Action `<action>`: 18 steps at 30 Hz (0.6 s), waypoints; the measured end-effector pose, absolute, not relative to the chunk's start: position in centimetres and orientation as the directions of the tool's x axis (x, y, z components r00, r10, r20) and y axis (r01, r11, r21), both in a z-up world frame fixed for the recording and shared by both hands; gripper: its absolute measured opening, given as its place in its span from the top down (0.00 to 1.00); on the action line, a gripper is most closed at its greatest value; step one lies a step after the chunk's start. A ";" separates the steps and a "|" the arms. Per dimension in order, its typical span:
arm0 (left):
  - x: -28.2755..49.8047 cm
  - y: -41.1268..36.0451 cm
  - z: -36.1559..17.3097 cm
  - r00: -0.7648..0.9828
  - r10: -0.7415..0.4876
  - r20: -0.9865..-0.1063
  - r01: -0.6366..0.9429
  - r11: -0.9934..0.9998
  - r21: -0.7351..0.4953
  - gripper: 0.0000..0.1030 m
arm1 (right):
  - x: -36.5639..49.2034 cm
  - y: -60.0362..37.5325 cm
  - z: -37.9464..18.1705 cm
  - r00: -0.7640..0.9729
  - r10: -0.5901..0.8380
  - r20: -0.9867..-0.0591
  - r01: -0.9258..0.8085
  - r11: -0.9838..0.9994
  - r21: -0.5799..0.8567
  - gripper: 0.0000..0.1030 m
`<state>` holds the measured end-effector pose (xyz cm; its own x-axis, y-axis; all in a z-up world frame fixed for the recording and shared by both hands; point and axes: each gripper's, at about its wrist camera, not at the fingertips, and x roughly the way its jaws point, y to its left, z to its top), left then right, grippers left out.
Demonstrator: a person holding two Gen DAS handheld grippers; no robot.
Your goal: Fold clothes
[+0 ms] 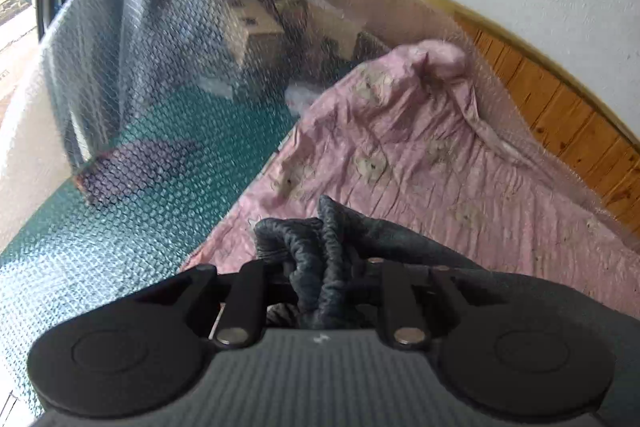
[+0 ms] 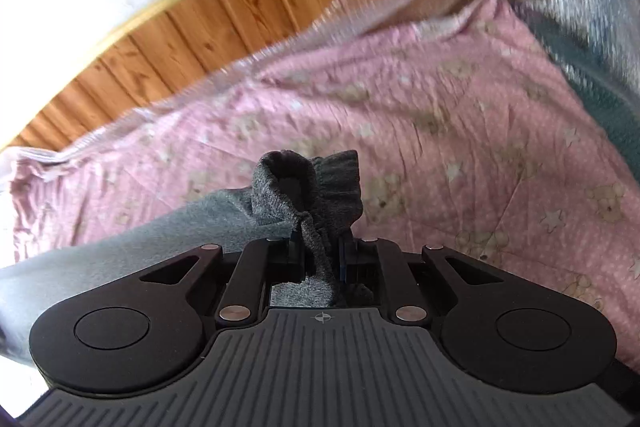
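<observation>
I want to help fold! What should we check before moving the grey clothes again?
1. Left gripper shut on the grey clothes: ok.
2. Right gripper shut on the grey clothes: ok.
3. Pink blanket under them has room to lay them flat: ok.
4. Cloth spread smooth between the grippers: not ok, bunched at both.
5. See-through net clear of the clothes: cannot tell.

Left gripper (image 1: 320,267) jaws clamped on bunched dark grey garment (image 1: 316,239), above pink bedsheet (image 1: 400,155), beside mosquito net (image 1: 160,67).
</observation>
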<state>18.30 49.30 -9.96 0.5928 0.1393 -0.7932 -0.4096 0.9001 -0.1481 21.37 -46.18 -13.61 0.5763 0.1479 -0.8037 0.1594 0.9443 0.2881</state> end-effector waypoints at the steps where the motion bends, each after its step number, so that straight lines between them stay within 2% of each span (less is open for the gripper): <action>1: 19.2 49.2 -11.4 0.602 0.132 -0.788 -0.403 0.902 -0.157 0.78 | 22.3 -46.0 -14.9 0.554 0.139 -0.821 0.179 0.943 0.280 0.87; 2: 19.9 49.0 -12.9 0.599 0.122 -0.792 -0.400 0.902 -0.164 0.71 | 23.0 -45.8 -16.4 0.532 0.124 -0.837 0.199 0.943 0.266 0.87; 3: 20.6 48.5 -14.3 0.570 0.127 -0.812 -0.405 0.903 -0.143 0.70 | 23.7 -45.6 -17.8 0.511 0.106 -0.853 0.219 0.943 0.249 0.86; 5: 21.5 47.5 -16.6 0.482 0.193 -0.855 -0.429 0.903 -0.038 0.63 | 24.8 -45.1 -20.4 0.464 0.061 -0.884 0.256 0.946 0.200 0.76; 6: 21.3 47.3 -17.1 0.457 0.225 -0.860 -0.434 0.901 0.005 0.60 | 24.9 -45.1 -21.0 0.453 0.023 -0.891 0.272 0.948 0.163 0.59; 7: 20.8 47.2 -17.2 0.454 0.250 -0.855 -0.435 0.900 0.033 0.51 | 24.9 -45.2 -21.4 0.450 -0.019 -0.893 0.289 0.949 0.126 0.41; 9: 19.6 47.8 -17.0 0.451 0.297 -0.841 -0.465 0.883 0.063 0.40 | 24.1 -46.1 -20.9 0.477 -0.093 -0.874 0.328 0.941 0.079 0.30; 10: 18.8 48.6 -16.7 0.450 0.316 -0.835 -0.493 0.868 0.063 0.29 | 23.3 -46.8 -20.4 0.495 -0.108 -0.862 0.350 0.933 0.084 0.28; 11: 18.0 49.7 -16.4 0.449 0.321 -0.834 -0.530 0.847 0.040 0.26 | 22.3 -47.6 -19.8 0.512 -0.115 -0.851 0.372 0.923 0.098 0.28; 15: 15.4 53.5 -15.0 0.486 0.301 -0.821 -0.628 0.773 -0.089 0.26 | 17.8 -49.3 -18.4 0.584 -0.085 -0.807 0.424 0.880 0.214 0.29; 18: 14.0 52.6 -14.6 0.535 0.232 -0.813 -0.622 0.759 -0.193 0.26 | 16.8 -48.6 -18.8 0.592 -0.076 -0.803 0.423 0.877 0.228 0.30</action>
